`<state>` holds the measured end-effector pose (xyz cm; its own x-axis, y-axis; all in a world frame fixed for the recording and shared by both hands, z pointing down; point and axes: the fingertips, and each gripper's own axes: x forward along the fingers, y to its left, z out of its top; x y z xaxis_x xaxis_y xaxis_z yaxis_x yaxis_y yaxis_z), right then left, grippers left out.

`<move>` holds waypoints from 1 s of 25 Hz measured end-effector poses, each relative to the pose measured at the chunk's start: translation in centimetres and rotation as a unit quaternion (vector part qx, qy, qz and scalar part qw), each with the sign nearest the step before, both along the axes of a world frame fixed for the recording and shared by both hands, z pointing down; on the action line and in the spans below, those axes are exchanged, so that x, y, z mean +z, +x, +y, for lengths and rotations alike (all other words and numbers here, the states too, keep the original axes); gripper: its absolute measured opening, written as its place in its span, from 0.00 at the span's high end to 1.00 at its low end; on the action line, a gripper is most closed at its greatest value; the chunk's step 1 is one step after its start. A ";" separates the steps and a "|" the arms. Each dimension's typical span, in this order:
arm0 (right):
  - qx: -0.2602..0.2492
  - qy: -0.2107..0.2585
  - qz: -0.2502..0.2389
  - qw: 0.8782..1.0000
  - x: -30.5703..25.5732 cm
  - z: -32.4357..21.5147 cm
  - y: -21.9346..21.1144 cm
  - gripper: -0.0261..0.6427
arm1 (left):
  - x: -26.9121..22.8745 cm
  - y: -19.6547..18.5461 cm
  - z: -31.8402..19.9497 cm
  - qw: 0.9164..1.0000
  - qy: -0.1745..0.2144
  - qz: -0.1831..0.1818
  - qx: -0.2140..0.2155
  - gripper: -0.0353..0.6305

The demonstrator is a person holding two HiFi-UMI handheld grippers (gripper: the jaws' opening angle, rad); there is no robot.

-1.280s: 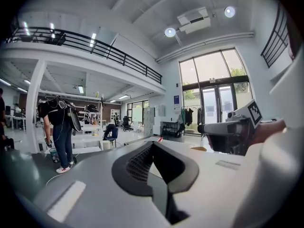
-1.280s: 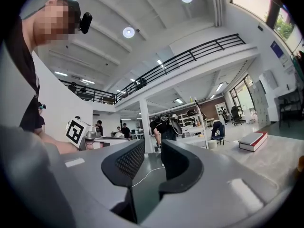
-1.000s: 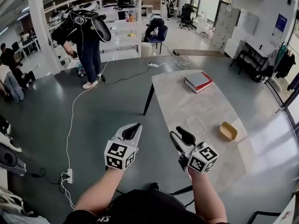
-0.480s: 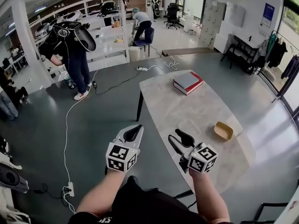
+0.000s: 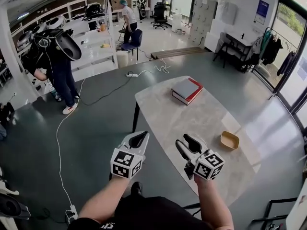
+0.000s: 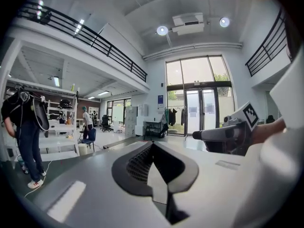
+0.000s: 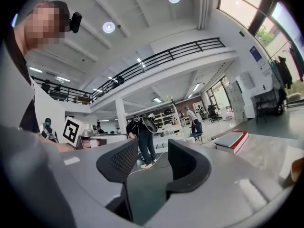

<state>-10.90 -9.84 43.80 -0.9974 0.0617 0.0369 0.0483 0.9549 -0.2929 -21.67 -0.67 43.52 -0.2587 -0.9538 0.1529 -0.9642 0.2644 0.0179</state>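
on the far left a person (image 5: 53, 61) wearing bulky gear bends over on the grey floor, and a white cable (image 5: 59, 123) trails from there towards the near side. the left gripper (image 5: 142, 136) is held in the air over the floor, just off the left edge of the pale stone-look table (image 5: 163, 114). its own view shows the two jaws meeting at their tips with nothing caught between them. the right gripper (image 5: 183, 140) hangs over the near part of the table. its jaws stand well apart, and through the gap its view shows only floor and the room beyond, so it is empty. the two grippers are near each other, side by side, not touching. further back on the table lies a closed book with a red cover (image 5: 186, 89), well apart from both grippers. to the right of the right gripper, near the table's right edge, sits a small yellow bowl (image 5: 229, 140), the thing closest to that gripper and untouched.
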 end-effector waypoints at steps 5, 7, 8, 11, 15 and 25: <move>0.037 -0.002 -0.002 0.999 -0.1 -0.3 -4.7 0.67 | 0.2 -4.7 -1.5 0.999 -0.006 0.000 0.049 0.94; 0.052 -0.002 0.000 0.999 -0.2 -0.1 -6.1 0.67 | 0.2 -6.1 -1.8 0.998 -0.006 0.002 0.067 0.94; 0.062 -0.002 0.001 0.998 -0.4 -0.1 -6.6 0.67 | 0.1 -6.8 -2.0 0.997 -0.007 0.004 0.076 0.94; 0.094 -0.003 0.008 0.996 -0.4 -0.4 -7.5 0.67 | 0.2 -8.5 -2.9 0.994 -0.011 0.009 0.106 0.94; 0.144 0.001 0.022 0.989 0.8 -1.4 -7.1 0.68 | 1.0 -9.4 -4.3 0.988 -0.018 0.007 0.150 0.94; 0.231 -0.017 0.046 0.972 2.5 -4.5 -1.9 0.69 | 1.5 -5.9 -9.3 0.973 -0.021 0.011 0.230 0.94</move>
